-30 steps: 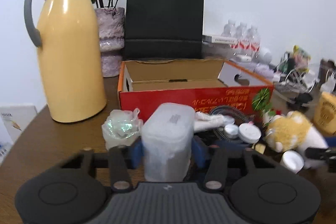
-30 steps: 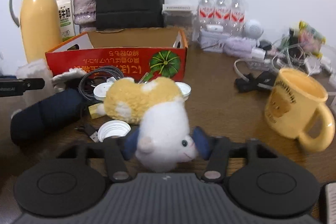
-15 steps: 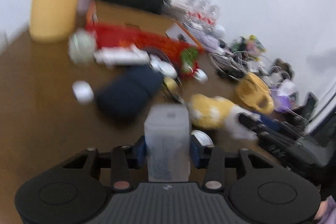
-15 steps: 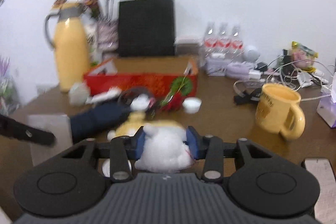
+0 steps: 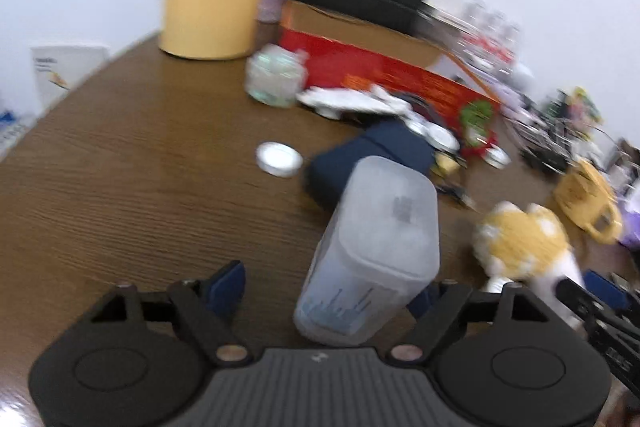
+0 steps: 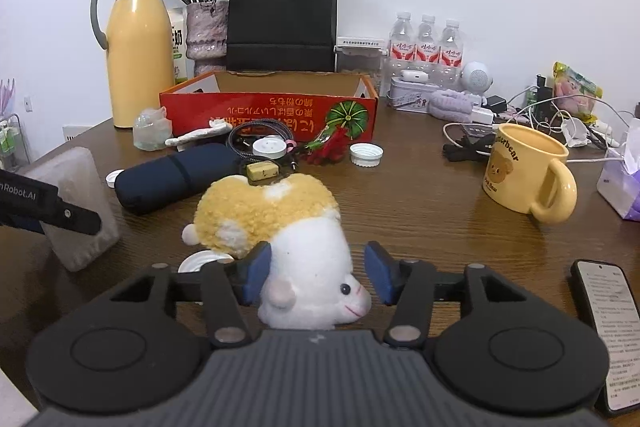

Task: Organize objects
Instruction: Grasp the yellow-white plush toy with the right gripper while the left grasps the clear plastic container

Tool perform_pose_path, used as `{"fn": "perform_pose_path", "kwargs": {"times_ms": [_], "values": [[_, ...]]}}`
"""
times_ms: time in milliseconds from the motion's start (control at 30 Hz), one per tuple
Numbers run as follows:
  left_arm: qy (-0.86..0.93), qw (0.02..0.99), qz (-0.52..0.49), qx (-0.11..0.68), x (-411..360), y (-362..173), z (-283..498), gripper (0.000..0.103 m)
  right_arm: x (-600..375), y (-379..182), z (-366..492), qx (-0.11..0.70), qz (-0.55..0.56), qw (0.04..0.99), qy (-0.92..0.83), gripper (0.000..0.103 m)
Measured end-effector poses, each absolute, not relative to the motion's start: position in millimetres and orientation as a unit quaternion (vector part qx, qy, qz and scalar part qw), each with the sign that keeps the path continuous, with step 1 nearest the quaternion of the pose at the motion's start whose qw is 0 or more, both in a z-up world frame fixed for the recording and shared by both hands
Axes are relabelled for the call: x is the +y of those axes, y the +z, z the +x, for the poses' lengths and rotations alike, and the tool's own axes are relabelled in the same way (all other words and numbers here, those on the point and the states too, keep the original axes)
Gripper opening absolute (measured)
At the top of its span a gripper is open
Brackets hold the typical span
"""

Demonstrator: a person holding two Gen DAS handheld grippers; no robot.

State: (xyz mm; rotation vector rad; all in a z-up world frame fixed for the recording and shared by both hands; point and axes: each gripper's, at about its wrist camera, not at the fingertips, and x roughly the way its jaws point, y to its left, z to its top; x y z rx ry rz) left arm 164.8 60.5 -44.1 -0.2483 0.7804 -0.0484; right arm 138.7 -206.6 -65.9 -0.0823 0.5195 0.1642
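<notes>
A frosted plastic container (image 5: pixel 372 255) stands on the brown table (image 5: pixel 140 195) between the jaws of my left gripper (image 5: pixel 326 293). Those jaws are opening: the left pad is well clear of the container and the right pad sits close beside it. A yellow and white plush toy (image 6: pixel 280 223) lies on the table (image 6: pixel 420 203), its white head between the jaws of my right gripper (image 6: pixel 317 277). These jaws are opening too, with a gap showing at the right pad. The container (image 6: pixel 72 211) and left gripper show at the right wrist view's left edge.
An open red cardboard box (image 6: pixel 268 107) sits at the back with a yellow thermos (image 6: pixel 138 55) and black bag (image 6: pixel 282 19). A navy pouch (image 6: pixel 176 175), white lids and cables lie before it. A yellow mug (image 6: pixel 524 171) and a phone (image 6: pixel 608 327) are on the right.
Both grippers drew back from the red box, carrying the container and the plush toy. Both jaws, shut on their objects half a second ago, have spread apart.
</notes>
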Motion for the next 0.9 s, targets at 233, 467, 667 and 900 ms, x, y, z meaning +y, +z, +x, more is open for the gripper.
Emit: {"fn": "perform_pose_path", "kwargs": {"times_ms": [233,467,667,900], "values": [[-0.112,0.896,-0.264,0.340,112.9,-35.8,161.6,0.054,-202.3,-70.4,149.2,0.264,-0.044,0.960,0.084,0.057],[-0.195,0.811,-0.389,0.391,137.4,-61.9,178.0,0.046,-194.6,-72.7,156.7,0.264,-0.045,0.959,0.089,0.056],[-0.051,0.906,-0.234,0.348,118.1,-41.4,166.3,0.080,-190.8,-72.8,160.3,0.265,-0.051,0.959,0.089,0.056],[-0.101,0.937,-0.106,0.318,74.6,-41.0,155.5,0.083,-190.7,-74.7,164.4,0.269,-0.049,0.958,0.089,0.056]]}}
